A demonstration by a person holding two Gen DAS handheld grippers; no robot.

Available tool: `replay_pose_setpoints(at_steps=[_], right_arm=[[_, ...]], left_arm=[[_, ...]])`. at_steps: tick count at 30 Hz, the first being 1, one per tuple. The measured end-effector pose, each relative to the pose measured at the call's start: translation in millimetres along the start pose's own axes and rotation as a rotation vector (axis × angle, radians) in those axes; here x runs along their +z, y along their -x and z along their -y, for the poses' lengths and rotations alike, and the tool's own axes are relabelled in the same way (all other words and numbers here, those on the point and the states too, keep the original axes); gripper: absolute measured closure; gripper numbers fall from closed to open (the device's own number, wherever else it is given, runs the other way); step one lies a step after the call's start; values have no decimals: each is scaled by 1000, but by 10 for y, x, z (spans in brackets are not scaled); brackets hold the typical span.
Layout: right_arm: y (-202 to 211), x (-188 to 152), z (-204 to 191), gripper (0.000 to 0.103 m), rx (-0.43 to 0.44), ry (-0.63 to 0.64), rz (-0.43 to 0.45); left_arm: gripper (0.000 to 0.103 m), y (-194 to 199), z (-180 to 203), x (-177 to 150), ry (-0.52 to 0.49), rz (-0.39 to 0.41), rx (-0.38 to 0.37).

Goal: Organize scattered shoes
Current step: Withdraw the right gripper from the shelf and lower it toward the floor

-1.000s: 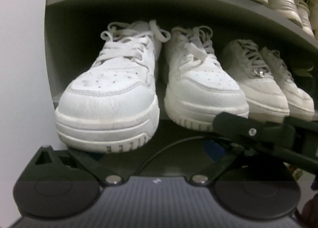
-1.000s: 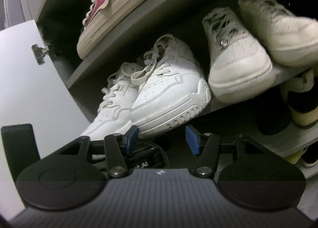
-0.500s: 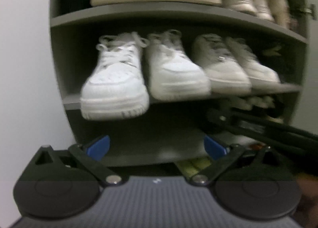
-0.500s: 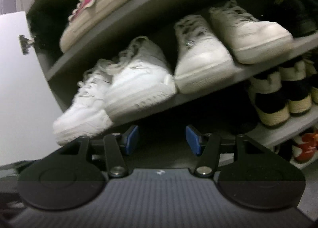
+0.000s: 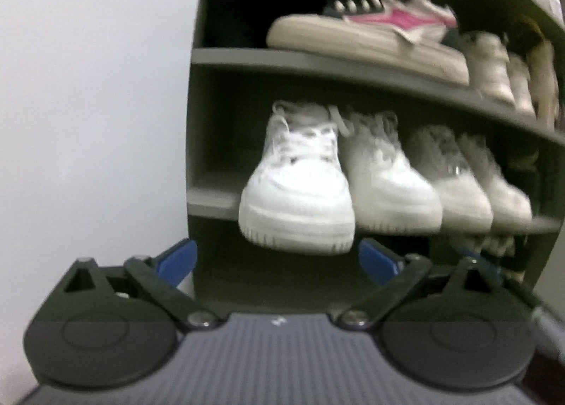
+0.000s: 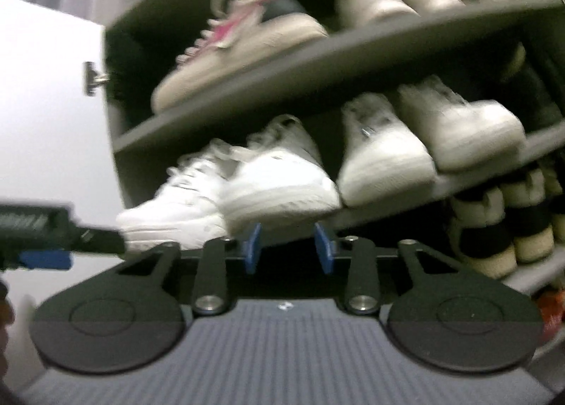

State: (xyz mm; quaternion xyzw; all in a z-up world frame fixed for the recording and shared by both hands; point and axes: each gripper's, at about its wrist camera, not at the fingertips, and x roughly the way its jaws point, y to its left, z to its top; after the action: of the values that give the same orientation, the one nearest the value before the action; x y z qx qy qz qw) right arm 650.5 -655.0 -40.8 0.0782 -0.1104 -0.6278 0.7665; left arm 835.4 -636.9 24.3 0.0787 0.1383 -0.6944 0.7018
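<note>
Both cameras now sit farther from the shoe cabinet (image 5: 197,129) than a second ago: the white sneakers that filled the left view have shrunk to mid-frame, and an upper shelf with a pink-striped sneaker (image 5: 367,30) has come into sight.

The left gripper (image 5: 277,260) has its blue pads spread wide but easing inward, with nothing between them. The right gripper (image 6: 287,247) is narrowing to a small gap, also empty.

The pair of white sneakers (image 5: 296,189) stands on the middle shelf, left of centre in the left view. They sit side by side and touching, toes poking over the shelf edge. A second pale pair (image 5: 469,178) stands just to the right.

This pair looks placed, so the step in hand seems to be drawing back to fetch the next shoe. To do it well:
- Pull straight away from the shelf, keeping the pads clear of the overhanging toes, since a nudge could tip one off.
- Mind the open white door (image 5: 88,87) at the left of the frame.
- The left gripper shows at the left edge of the right view, close by, so keep the two tools apart.
</note>
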Motion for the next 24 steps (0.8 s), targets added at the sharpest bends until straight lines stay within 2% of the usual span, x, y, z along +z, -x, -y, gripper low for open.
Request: replay_pose_setpoints(at_steps=[4,6,14,18,21,24], right_arm=[[-69,-13,-76,72,20,-4,8],[-81,-10,-102,72,30,2,17],[-173,29,-147,76,56,-22,-1],[-267,53,-144,77,40,-28,-16],[-383,74,40,76,23,-125,-56],[-279,46,98,76,6,-103,-51]], left_arm=[[30,-155,95,-16,-11,-26,-7],[33,-222,131,-39,3,-36,-11],[34,-466,178,-61,57,-33,-17],[33,-601,221,-62,53,-29,-6],[33,-675,227,-61,69,-34,2],[29,-682,261,-106,73,-42,35]])
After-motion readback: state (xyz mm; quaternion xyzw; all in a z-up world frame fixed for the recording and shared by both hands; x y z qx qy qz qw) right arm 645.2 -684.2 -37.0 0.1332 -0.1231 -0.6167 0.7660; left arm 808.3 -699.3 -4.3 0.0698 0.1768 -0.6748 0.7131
